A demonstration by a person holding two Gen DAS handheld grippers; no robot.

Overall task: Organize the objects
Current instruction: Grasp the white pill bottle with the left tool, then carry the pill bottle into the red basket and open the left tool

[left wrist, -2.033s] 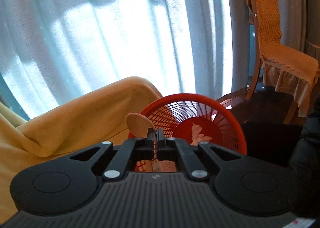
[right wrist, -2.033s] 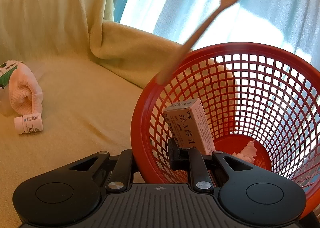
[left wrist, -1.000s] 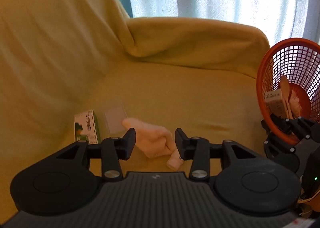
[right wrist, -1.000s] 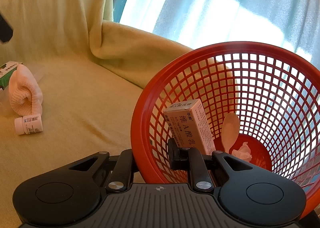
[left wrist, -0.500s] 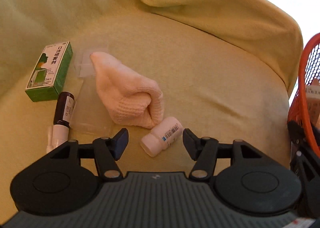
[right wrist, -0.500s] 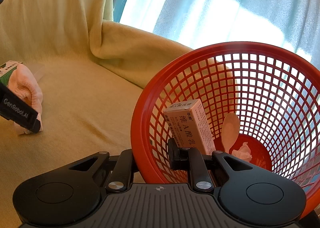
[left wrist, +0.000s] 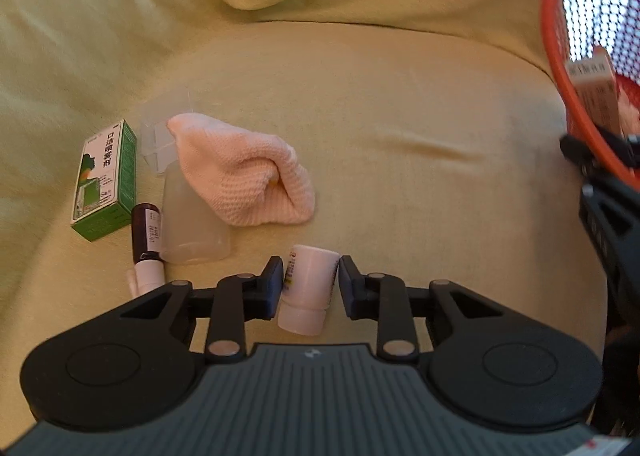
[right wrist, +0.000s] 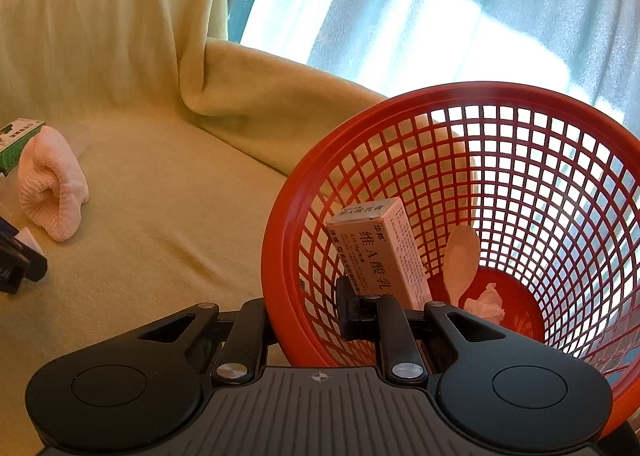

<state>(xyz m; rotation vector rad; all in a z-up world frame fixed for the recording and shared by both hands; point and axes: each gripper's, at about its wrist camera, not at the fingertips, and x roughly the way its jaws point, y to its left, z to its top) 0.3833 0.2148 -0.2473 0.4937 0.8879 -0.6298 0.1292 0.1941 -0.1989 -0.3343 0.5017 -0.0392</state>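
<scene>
The left gripper (left wrist: 310, 284) is seen with a small white bottle (left wrist: 307, 288) between its fingers; the jaws have just been closing on it, and both pads appear to touch its sides. A firm hold is best confirmed before any lift, since the round body could roll or slip on the soft yellow blanket (left wrist: 400, 135). The bottle lies on its side, cap toward the camera, printed label along its left side.

Toward ten o'clock, a clear plastic cup (left wrist: 192, 228), a dark vial (left wrist: 147, 232) and a green box (left wrist: 106, 179) lie together, with a pink rolled cloth (left wrist: 248, 179) at eleven o'clock.

At two o'clock stands the red basket (left wrist: 560, 67). Its rim is clamped by the right gripper (right wrist: 308, 320), jaws clenched on the wall. Inside it are a tan box (right wrist: 380, 252), a wooden spoon (right wrist: 460, 260) and crumpled paper (right wrist: 486, 302).
</scene>
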